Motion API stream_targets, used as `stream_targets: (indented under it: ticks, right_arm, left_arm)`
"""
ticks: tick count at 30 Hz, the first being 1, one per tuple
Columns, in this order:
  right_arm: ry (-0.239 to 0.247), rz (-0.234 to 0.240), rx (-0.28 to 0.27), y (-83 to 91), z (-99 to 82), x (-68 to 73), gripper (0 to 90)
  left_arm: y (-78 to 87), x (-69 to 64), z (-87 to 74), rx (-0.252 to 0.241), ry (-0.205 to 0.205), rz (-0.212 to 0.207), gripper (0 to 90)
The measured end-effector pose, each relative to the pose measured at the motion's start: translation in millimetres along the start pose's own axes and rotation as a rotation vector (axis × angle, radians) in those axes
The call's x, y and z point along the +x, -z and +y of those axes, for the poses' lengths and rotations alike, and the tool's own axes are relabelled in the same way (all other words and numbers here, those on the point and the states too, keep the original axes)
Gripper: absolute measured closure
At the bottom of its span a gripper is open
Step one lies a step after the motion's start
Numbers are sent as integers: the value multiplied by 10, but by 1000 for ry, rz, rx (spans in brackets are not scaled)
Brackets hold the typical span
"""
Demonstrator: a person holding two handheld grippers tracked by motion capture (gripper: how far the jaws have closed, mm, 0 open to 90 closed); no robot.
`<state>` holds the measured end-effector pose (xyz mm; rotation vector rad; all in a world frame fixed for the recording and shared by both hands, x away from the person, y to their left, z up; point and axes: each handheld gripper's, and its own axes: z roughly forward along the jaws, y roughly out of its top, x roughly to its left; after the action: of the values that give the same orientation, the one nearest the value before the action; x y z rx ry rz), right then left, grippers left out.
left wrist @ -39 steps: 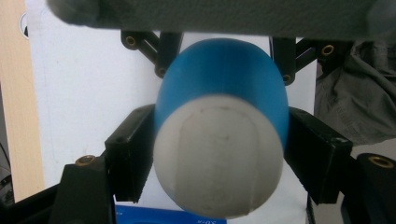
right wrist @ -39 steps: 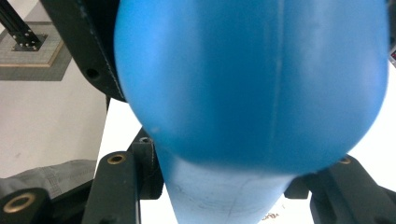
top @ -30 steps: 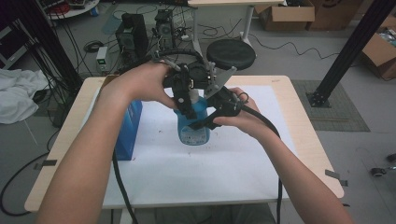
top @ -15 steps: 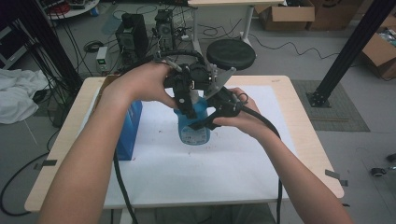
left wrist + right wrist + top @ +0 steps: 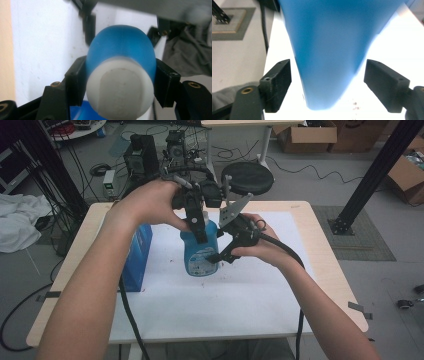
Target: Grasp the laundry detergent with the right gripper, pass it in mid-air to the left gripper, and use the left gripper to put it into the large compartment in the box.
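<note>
A blue bottle [image 5: 199, 254] with a white cap stands upright on the white mat [image 5: 235, 305] at mid-table. My left gripper [image 5: 201, 234] comes down from above, and its jaws are shut on the bottle's top. In the left gripper view both pads press the sides of the white cap [image 5: 120, 92], with my left gripper [image 5: 120, 82] straddling it. My right gripper [image 5: 216, 258] is at the bottle's right side, low down. Its jaws have just been opening. In the right gripper view the blue bottle [image 5: 329, 47] sits between them, and my right gripper [image 5: 328, 85] stands clear of it on both sides.
A blue box [image 5: 138, 254] stands upright on the mat's left edge, close to my left forearm. The wooden table [image 5: 330, 270] has bare mat toward the front and right. Beyond the far edge are a round black stool [image 5: 247, 176], equipment and cables.
Both hands stay at the bottle, which has not moved. The right gripper's jaws look spread slightly wider than before.
</note>
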<state>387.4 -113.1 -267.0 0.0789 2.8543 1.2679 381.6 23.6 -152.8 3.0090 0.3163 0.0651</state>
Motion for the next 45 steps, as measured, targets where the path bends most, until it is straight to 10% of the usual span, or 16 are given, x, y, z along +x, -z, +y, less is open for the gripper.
stream_targets:
  ticks: [7, 18, 26, 35, 45]
  right_arm:
    - [-27, -44, 90, 57, -179, -55, 216]
    - [-85, -165, 366, 293, -716, -184, 254]
    - [-148, -211, 472, 539, -1090, -313, 259]
    - [-185, -250, 537, 752, -1332, -356, 264]
    - [-204, -255, 563, 878, -1461, -381, 268]
  left_arm:
    - [261, 180, -161, 16, 209, -9, 387]
    - [856, 607, -786, 56, 809, 166, 387]
    - [999, 755, -1286, 23, 1160, 236, 388]
    - [925, 840, -1639, 79, 1317, 276, 388]
    - [771, 866, -1847, 70, 1363, 253, 388]
